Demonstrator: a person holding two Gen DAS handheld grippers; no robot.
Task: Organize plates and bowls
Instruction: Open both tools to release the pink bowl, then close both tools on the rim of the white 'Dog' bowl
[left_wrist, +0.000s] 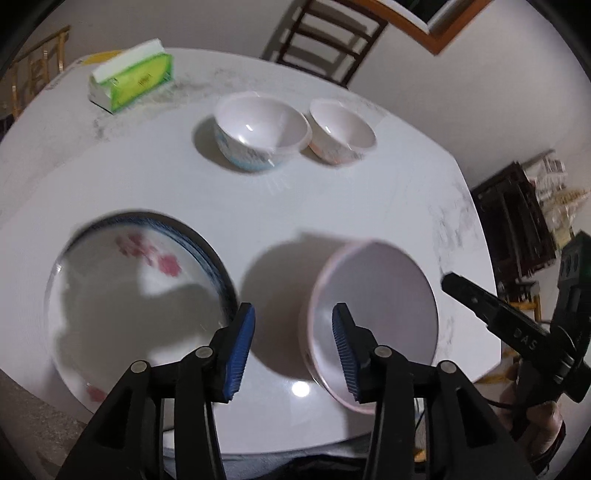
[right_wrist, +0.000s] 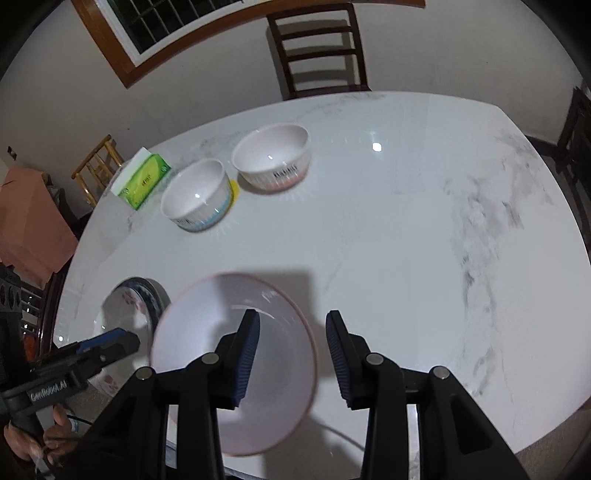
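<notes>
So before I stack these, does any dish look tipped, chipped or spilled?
Nothing stands out. The pink bowl and plate sit near the table's front edge, two bowls upright farther back; all look empty. Blur hides any fine chips.

Green tissue box (left_wrist: 131, 76) on marble table (right_wrist: 388, 229), chair (right_wrist: 317, 48) behind.

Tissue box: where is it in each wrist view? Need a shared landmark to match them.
Left wrist: tissue box upper left, at the table's far edge, left of both far bowls.
Right wrist: tissue box left of centre, at the table's left edge, just beyond the blue-patterned bowl.
Shared landmark: the blue-patterned bowl beside the pink-patterned bowl, the blue one nearer the box in both views.
</notes>
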